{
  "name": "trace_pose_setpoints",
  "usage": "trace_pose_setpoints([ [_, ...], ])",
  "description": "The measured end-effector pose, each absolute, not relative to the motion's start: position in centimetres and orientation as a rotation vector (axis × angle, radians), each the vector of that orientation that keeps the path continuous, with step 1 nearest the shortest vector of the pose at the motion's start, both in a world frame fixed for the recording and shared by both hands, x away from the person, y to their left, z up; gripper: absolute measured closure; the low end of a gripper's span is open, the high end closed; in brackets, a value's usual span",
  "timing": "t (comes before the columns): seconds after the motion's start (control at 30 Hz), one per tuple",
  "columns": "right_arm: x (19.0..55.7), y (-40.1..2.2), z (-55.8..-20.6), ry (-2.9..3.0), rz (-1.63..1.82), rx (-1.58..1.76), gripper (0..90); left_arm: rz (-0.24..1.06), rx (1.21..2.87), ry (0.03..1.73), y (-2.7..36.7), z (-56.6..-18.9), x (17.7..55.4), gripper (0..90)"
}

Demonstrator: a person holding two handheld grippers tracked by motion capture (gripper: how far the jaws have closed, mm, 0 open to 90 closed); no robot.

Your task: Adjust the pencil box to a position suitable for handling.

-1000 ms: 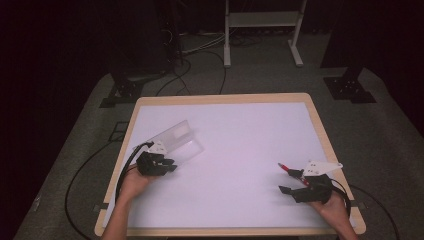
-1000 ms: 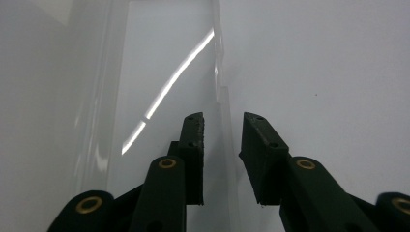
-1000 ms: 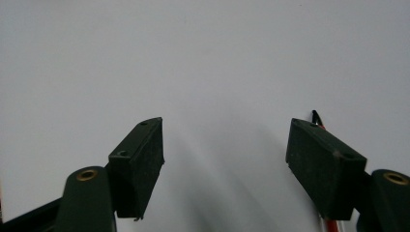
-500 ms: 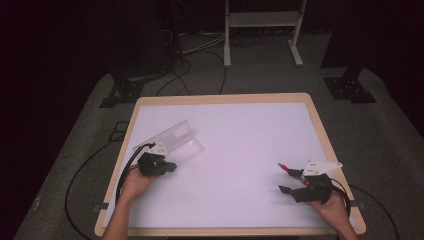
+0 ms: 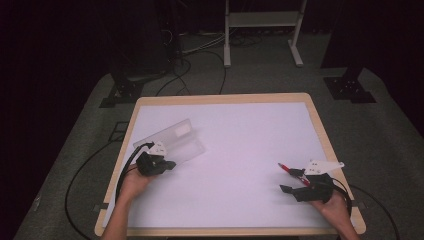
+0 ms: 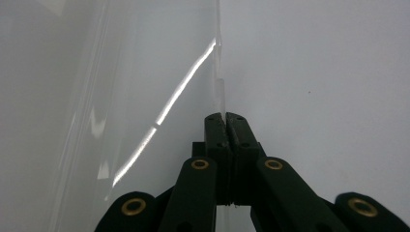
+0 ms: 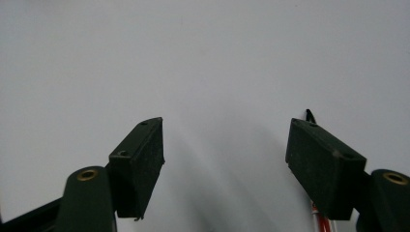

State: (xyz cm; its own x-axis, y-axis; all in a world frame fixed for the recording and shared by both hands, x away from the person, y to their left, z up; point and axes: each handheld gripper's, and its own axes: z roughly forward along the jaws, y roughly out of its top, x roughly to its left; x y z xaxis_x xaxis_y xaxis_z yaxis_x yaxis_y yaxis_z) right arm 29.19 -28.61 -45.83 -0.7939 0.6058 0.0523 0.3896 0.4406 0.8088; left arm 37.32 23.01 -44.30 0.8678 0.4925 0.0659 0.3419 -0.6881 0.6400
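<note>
I am holding the left gripper (image 5: 167,164) at the near left of the white table (image 5: 240,150), and its jaws have just been closing; in the left gripper view they are pressing together on the thin edge of the clear plastic case (image 6: 145,96), which is standing up between the pads (image 6: 220,133). In the high view that clear plastic case (image 5: 175,142) is lying on the left side of the table, stretching away from the gripper toward the far left, with a pale label near its far end (I cannot read anything on it). My left hand (image 5: 131,184) is sitting just behind the gripper, and the black cable (image 5: 122,170) is looping off the near left edge.

I am keeping the right gripper (image 5: 295,182) at the near right of the table, well apart from the case. Its jaws are standing wide apart with nothing between them; in the right gripper view the bare white surface is showing in the gap. A red pen (image 5: 289,170) is lying just beside the right-hand jaw, its tip pointing toward the middle of the table, and I cannot tell whether the jaw is touching it. My right hand (image 5: 335,207) is wrapping the gripper body near the near right corner.
</note>
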Motion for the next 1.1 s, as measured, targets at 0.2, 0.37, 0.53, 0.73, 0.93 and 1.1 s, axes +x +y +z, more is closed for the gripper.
trace_pose_setpoints([
  [0.2, 29.2, -28.7, -45.8, 2.448, 1.277, 0.870, 28.7, 0.322, 2.377, 0.568, 22.6, -43.4, 37.1, 89.5],
  [0.37, 29.2, -28.7, -45.8, 2.447, 1.278, 0.871, 28.7, 0.323, 2.378, 0.550, 22.1, -43.0, 37.1, 89.5],
  [0.53, 29.2, -28.8, -45.7, 2.445, 1.280, 0.874, 28.7, 0.325, 2.371, 0.524, 21.4, -42.5, 37.0, 89.5],
  [0.73, 29.2, -28.9, -45.6, 2.441, 1.278, 0.873, 28.7, 0.334, 2.373, 0.486, 20.6, -41.8, 36.8, 89.5],
  [0.93, 29.2, -28.9, -45.6, 2.441, 1.278, 0.872, 28.7, 0.332, 2.370, 0.450, 19.6, -41.3, 36.6, 89.5],
  [1.1, 29.2, -28.9, -45.7, 2.442, 1.277, 0.873, 28.7, 0.332, 2.368, 0.434, 19.0, -41.0, 36.5, 89.5],
])
